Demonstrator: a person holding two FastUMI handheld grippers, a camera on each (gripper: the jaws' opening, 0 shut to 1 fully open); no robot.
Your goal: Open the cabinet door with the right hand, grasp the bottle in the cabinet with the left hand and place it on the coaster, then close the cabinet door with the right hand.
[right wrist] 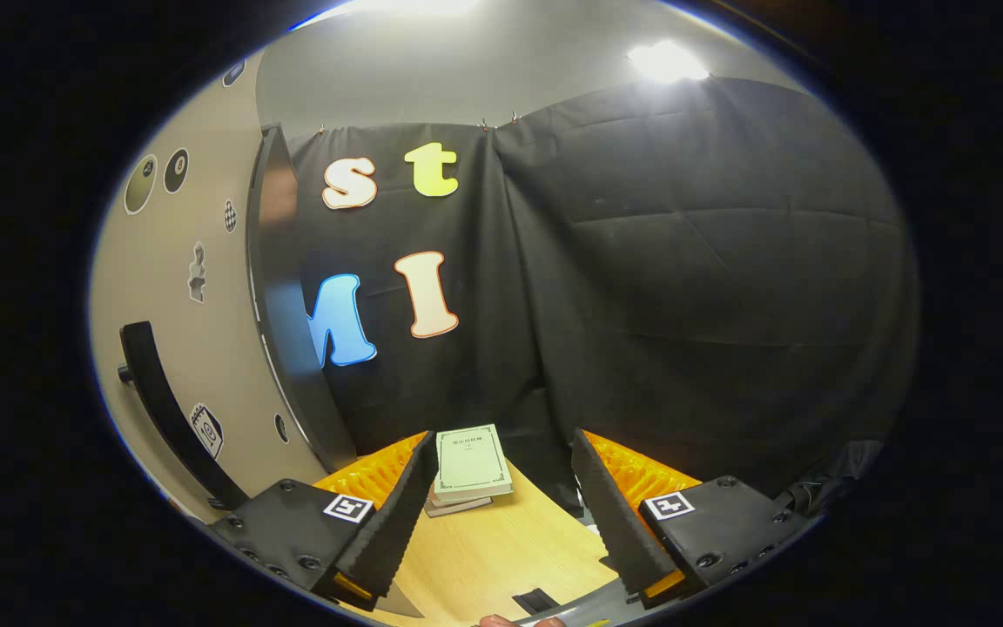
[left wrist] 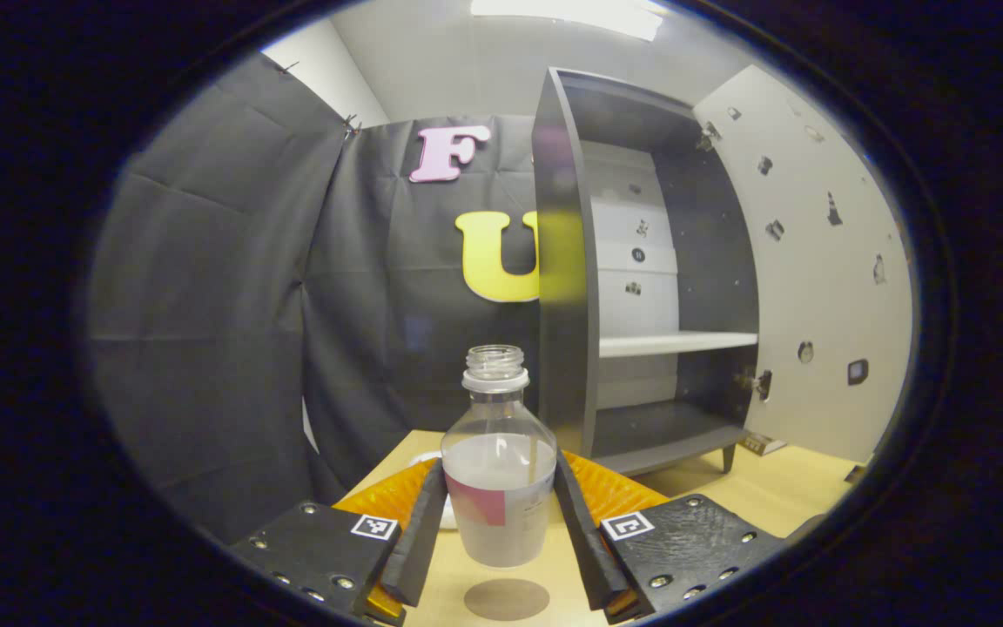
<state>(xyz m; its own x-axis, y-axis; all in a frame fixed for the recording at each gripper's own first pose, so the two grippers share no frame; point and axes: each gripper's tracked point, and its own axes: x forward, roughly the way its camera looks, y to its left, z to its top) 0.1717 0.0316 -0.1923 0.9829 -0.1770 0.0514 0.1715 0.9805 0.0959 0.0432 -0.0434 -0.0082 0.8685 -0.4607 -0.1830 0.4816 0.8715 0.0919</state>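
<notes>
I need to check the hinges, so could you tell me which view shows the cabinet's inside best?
The left gripper view: the cabinet stands open, with its shelf and hinges visible. The right gripper view catches the open door from outside, with its handle.

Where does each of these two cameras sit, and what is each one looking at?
Left gripper view: rides the left gripper, facing the open cabinet; its fingers flank the bottle.
Right gripper view: rides the right gripper, facing books beside the cabinet door; a fingertip shows.
Shared: door, wooden table.
</notes>
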